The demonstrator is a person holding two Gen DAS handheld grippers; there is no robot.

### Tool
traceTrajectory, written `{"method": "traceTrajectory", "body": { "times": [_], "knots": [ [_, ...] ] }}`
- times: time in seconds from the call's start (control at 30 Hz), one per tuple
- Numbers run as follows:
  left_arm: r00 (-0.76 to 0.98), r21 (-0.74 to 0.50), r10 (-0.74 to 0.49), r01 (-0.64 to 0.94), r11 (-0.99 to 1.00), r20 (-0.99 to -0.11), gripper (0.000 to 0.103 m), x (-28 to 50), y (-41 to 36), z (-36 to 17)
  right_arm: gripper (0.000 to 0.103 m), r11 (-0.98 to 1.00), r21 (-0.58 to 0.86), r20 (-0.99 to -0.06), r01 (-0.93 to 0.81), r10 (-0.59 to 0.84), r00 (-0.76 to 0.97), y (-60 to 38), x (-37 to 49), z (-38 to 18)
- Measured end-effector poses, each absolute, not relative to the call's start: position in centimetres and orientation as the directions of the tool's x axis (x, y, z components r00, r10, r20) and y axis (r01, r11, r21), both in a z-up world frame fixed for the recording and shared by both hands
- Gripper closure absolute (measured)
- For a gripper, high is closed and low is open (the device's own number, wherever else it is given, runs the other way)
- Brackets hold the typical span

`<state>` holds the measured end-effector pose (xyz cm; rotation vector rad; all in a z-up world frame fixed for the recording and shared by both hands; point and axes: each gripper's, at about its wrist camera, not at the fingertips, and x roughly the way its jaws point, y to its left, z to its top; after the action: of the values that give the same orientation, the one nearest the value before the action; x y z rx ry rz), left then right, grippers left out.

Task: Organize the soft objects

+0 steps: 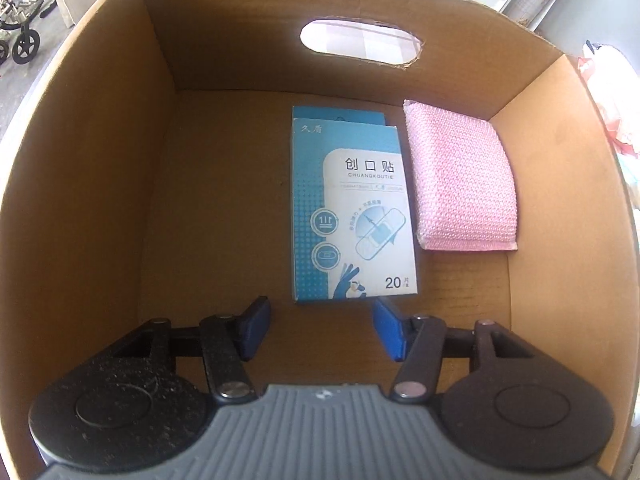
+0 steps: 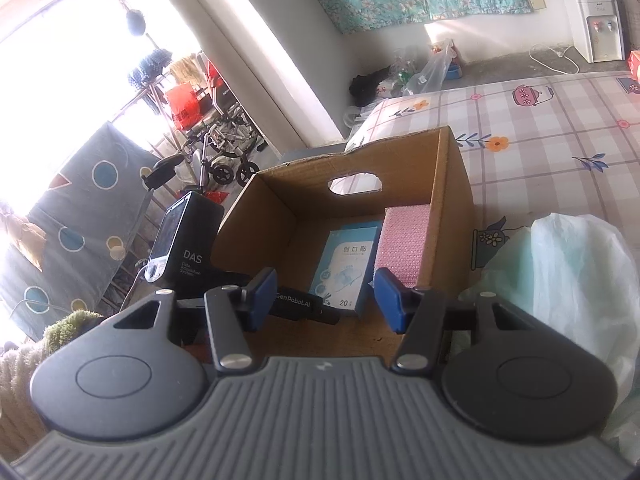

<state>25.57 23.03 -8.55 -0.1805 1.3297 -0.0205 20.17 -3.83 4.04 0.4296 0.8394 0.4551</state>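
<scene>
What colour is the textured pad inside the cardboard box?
Pink; the pad shows best in the left wrist view.

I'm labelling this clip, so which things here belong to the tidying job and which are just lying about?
Part of the job:
cardboard box
plaster packet
pink sponge cloth
left gripper, open
right gripper, open

Just lying about:
plastic bag
towel
water dispenser
wheelchair
</scene>
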Motion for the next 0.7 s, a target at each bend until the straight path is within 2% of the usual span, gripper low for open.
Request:
{"method": "traceTrajectory", "body": {
  "times": [0.37,0.47,0.53,0.63,0.7],
  "knots": [
    [0.289,-0.118,-0.095,-0.063,0.991,-0.952,0.046,25.2,21.8,-8.0,0.049,0.826,0.542,-0.611,-0.155,0.513,0.603,-6.0,19.0,3.2],
    [0.296,-0.096,-0.073,-0.062,0.994,-0.952,0.04,24.8,21.2,-7.4,0.049,0.82,0.557,-0.607,-0.135,0.513,0.607,-6.8,18.2,2.9],
    [0.294,-0.105,-0.081,-0.066,0.992,-0.952,0.03,24.4,21.0,-6.8,0.048,0.812,0.57,-0.6,-0.124,0.515,0.613,-7.4,17.6,2.9],
    [0.311,-0.119,-0.092,-0.068,0.991,-0.946,0.022,23.1,21.0,-5.3,0.047,0.802,0.587,-0.581,-0.113,0.514,0.631,-8.7,16.4,3.0],
    [0.333,-0.115,-0.084,-0.077,0.99,-0.939,0.021,22.0,21.1,-4.2,0.047,0.793,0.6,-0.567,-0.103,0.512,0.645,-9.7,15.5,3.0]
  ]
}}
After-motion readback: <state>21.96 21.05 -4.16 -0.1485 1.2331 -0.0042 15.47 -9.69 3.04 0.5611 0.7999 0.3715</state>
